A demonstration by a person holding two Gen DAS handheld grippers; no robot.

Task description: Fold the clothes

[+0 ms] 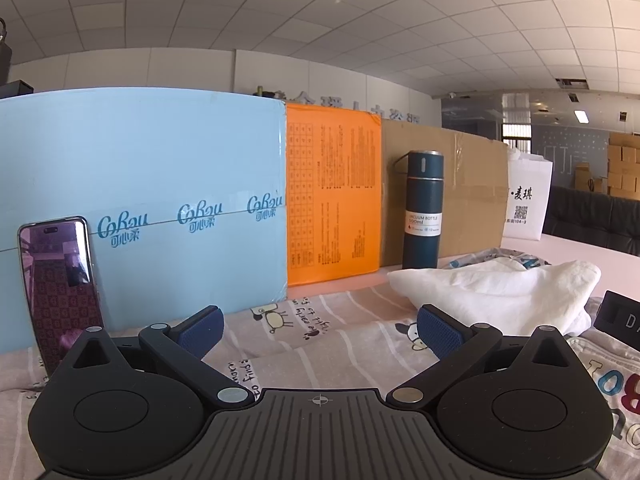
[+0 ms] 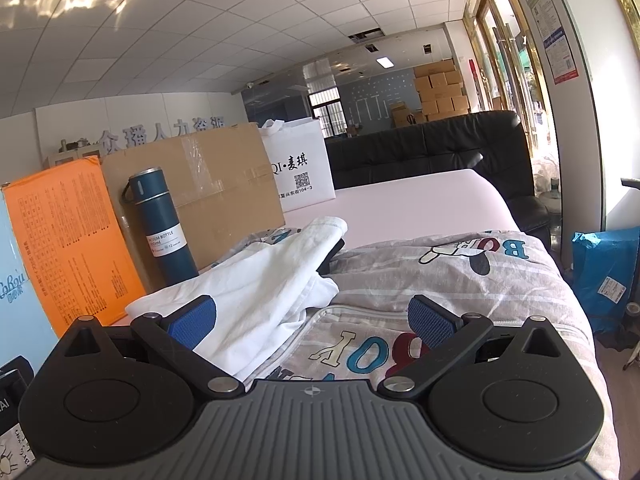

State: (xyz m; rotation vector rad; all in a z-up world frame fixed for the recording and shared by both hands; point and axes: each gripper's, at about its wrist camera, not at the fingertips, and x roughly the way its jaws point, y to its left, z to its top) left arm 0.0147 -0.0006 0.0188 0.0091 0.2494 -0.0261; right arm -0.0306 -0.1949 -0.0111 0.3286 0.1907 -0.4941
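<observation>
Both sets of jaws are spread wide, gripping nothing. The left gripper (image 1: 318,330) hovers low over the striped printed garment (image 1: 320,360); the white garment (image 1: 496,292) lies ahead, to its right. The right gripper (image 2: 312,322) has that white garment (image 2: 256,300) under its left finger, likely lining up a first pinch.

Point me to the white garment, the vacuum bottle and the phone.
white garment (image 2: 264,280): right wrist view, middle of its crumpled body.
vacuum bottle (image 1: 422,216): left wrist view, on its label.
phone (image 1: 60,276): left wrist view, on its screen.
</observation>
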